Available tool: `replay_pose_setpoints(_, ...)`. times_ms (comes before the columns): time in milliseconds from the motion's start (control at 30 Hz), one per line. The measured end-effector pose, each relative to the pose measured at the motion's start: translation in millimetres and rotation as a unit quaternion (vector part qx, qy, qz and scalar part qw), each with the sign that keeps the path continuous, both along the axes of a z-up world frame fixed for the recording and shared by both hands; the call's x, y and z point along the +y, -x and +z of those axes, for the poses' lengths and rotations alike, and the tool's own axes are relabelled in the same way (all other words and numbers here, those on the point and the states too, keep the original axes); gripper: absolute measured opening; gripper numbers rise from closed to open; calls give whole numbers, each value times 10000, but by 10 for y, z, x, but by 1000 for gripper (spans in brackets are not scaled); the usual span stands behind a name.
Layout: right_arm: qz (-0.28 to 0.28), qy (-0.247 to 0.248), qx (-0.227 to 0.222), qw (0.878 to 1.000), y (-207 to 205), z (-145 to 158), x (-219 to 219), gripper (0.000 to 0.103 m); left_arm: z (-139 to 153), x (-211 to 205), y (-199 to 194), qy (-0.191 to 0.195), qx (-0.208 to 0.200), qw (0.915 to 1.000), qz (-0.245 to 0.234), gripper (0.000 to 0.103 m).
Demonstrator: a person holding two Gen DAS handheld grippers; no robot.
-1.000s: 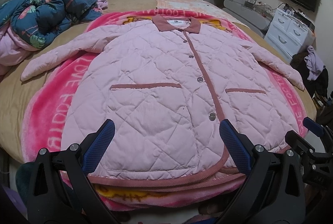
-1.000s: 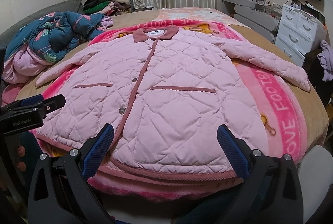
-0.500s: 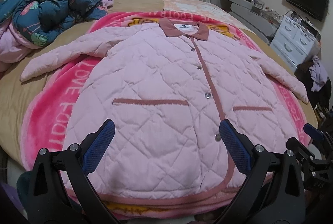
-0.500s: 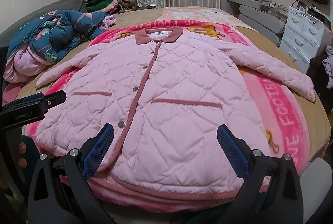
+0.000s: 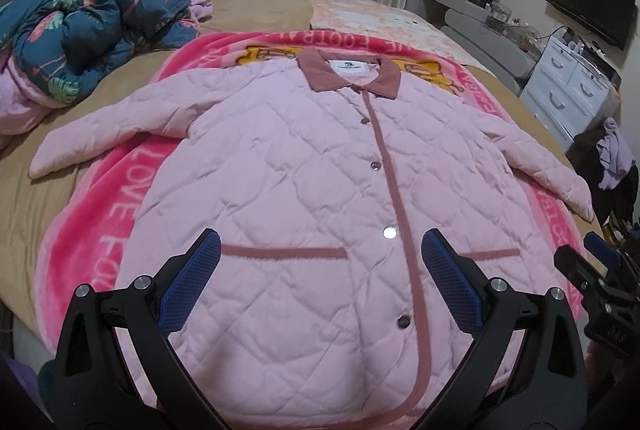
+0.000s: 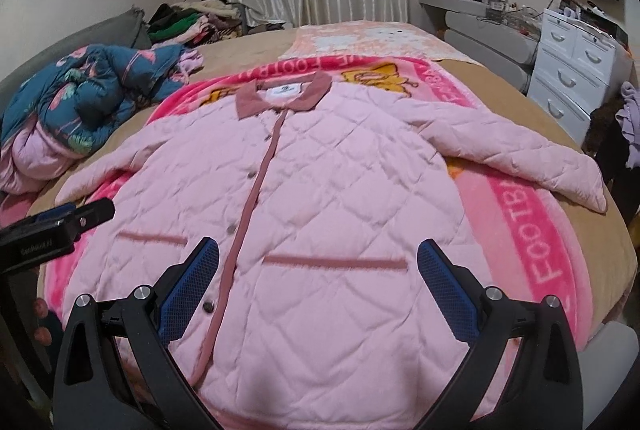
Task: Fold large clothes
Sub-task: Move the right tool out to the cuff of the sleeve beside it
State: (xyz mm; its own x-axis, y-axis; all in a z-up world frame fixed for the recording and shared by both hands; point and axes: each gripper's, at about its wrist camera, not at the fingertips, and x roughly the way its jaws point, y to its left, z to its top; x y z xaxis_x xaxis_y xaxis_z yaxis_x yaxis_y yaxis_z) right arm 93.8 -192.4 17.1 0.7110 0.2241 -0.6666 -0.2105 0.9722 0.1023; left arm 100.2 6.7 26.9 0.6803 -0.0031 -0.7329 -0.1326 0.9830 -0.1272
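A pink quilted jacket (image 5: 304, 170) with a dusty-rose collar lies buttoned, front up, flat on a pink blanket (image 5: 116, 198), sleeves spread to both sides. It also shows in the right wrist view (image 6: 340, 198). My left gripper (image 5: 320, 284) is open and empty, hovering above the jacket's lower left half by the pocket trim. My right gripper (image 6: 318, 286) is open and empty above the lower right half; it also shows at the right edge of the left wrist view (image 5: 600, 270). The hem is hidden under the fingers.
The blanket lies on a tan bed (image 5: 248, 18). A blue patterned quilt (image 5: 88, 26) is heaped at the left. White drawers (image 6: 576, 70) and a TV (image 5: 590, 12) stand at the right. Piled clothes (image 6: 188, 20) lie by the curtains.
Both grippers have moved forward over the jacket, from past its hem to above its lower part. Both stayed open.
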Motion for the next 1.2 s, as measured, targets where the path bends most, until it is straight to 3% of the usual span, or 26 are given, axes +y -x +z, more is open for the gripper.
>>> replay_pose_setpoints(600,-677,-279,-22,9973,-826,70,-566,99,19,-331,-799,117,135,9996,-216,94)
replay_pose_setpoints(1200,-1915,-530,406,9792,-1534,-371,-1679,99,-323,-709,-1718,156,519,9981,-307,94)
